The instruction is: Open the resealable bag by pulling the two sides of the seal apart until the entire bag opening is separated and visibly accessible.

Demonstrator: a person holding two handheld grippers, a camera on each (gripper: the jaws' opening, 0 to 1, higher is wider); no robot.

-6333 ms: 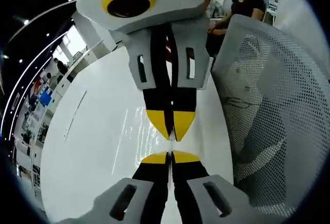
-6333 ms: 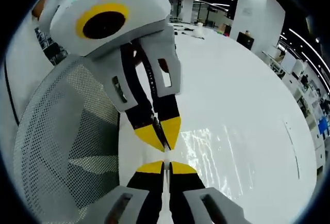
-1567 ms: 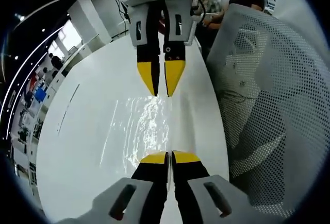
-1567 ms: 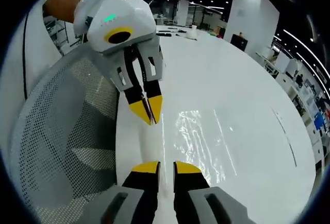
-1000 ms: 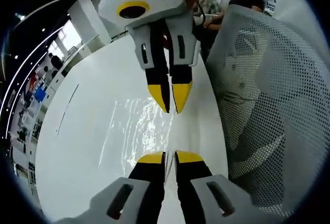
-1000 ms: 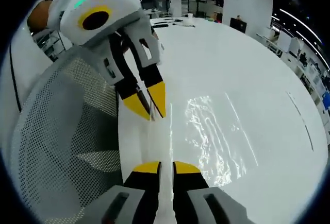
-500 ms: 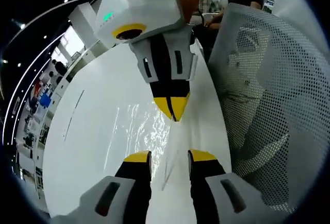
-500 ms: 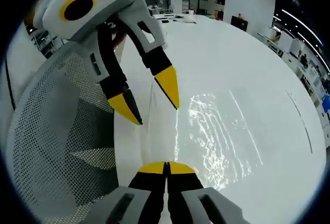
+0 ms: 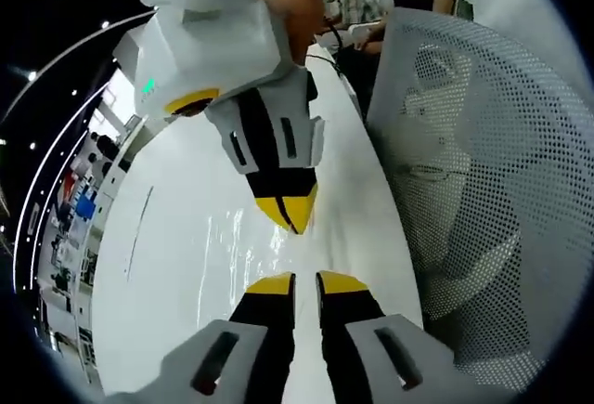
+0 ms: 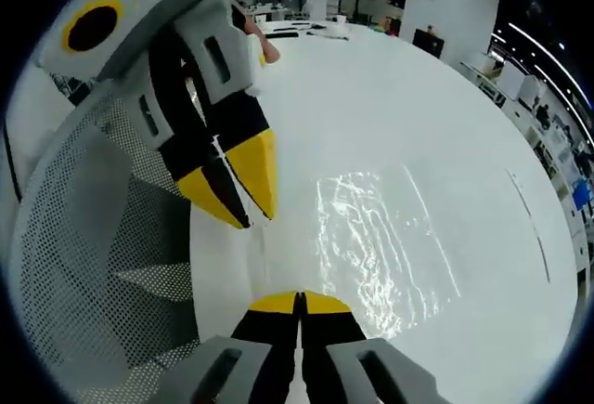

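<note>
We see a clear resealable bag lying flat on a glossy white table; its thin film is crinkled and throws back wavy highlights, and it is otherwise see-through. In the left gripper view the same bag shows as a faint rippled sheen between the two tools. We count one bag, one table and two grippers.

Each gripper has a smooth white moulded body, black jaw arms and wedge-shaped yellow tips. The left gripper rises from the bottom of its own view with a narrow gap between its yellow tips; we cannot tell whether any film lies between them. In the right gripper view, it enters from the upper left, its two tips slightly parted and pointing down at the table's near edge, beside the bag.

The right gripper has its tips pressed together — no gap shows, and whether bag film is pinched there we cannot tell. In the left gripper view it comes from above, held by a hand, its tips meeting in one point.

Beside the table stands one chair with a white perforated mesh back — round holes in regular rows; it also shows at the left of the right gripper view.
</note>
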